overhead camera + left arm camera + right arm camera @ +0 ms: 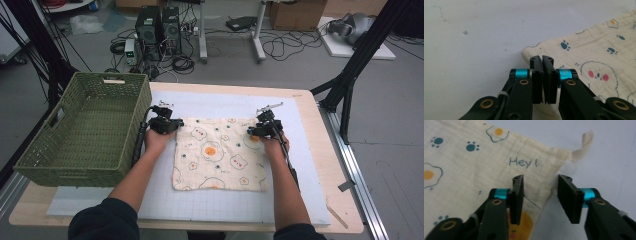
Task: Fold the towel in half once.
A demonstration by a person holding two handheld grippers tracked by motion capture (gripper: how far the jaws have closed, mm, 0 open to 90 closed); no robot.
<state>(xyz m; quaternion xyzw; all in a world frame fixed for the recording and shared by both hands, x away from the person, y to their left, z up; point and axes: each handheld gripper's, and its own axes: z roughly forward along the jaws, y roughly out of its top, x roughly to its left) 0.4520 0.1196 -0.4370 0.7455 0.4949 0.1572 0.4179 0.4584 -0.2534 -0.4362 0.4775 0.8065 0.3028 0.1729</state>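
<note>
I have the cream printed cloth (pixel 218 154) lying flat on the white mat (pixel 300 200) that covers the table (pixel 335 165), roughly at the centre of the high view. It carries fried eggs, bear faces and blue paw prints.

My left gripper (pixel 166 123) sits at the cloth's far left corner, about 10 o'clock from the cloth's middle. In the left gripper view that gripper (pixel 543 62) has its jaws pressed together, the cloth's corner (pixel 584 55) lying under and to the right of them; whether a fold of cloth is caught between the pads I cannot tell, since the pads meet with no cloth visible in the seam.

My right gripper (pixel 263 128) is at the far right corner, about 2 o'clock from the cloth's middle. In the right gripper view the right gripper (pixel 541 195) has its jaws apart with a clear gap, straddling the cloth's edge: the left jaw rests over the cloth below the printed "Hey!" (pixel 523 162), the right jaw over bare mat. The pads do not press the cloth. A small fabric loop (pixel 584 146) sticks out from that corner at about 1 o'clock from the jaws.

A green woven basket (pixel 82 127) stands at 9 o'clock, its rim just beside my left gripper.
</note>
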